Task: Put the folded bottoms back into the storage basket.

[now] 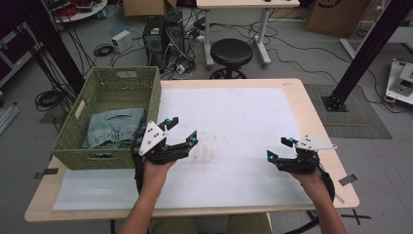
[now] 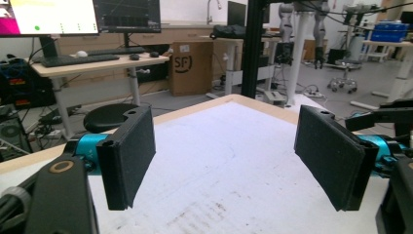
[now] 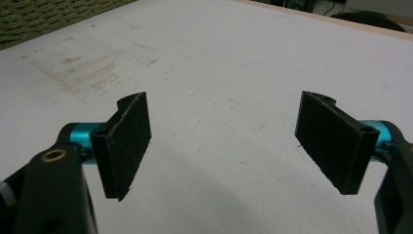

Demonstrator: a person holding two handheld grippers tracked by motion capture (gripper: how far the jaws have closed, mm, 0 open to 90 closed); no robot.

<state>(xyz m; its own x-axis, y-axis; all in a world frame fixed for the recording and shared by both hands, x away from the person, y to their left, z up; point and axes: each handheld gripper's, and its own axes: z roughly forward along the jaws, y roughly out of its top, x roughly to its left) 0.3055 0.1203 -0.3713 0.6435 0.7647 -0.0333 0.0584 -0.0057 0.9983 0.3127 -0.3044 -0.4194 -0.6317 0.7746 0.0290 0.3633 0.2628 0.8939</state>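
High view: two tools, left tool [image 1: 180,129] and right tool [image 1: 279,148], both wide open and empty, beside one basket [image 1: 73,146] holding one denim garment [image 1: 114,127].

green woven basket [image 1: 100,127], faded-blue jeans [image 1: 114,127]

In the high view, the folded denim garment [image 1: 116,127] lies partly hidden behind the near wall of the woven basket [image 1: 97,158], so its lower part and full shape cannot be told. The left tongs [image 1: 181,131] cover the basket's near right corner. Both forearms are cut off by the bottom edge.
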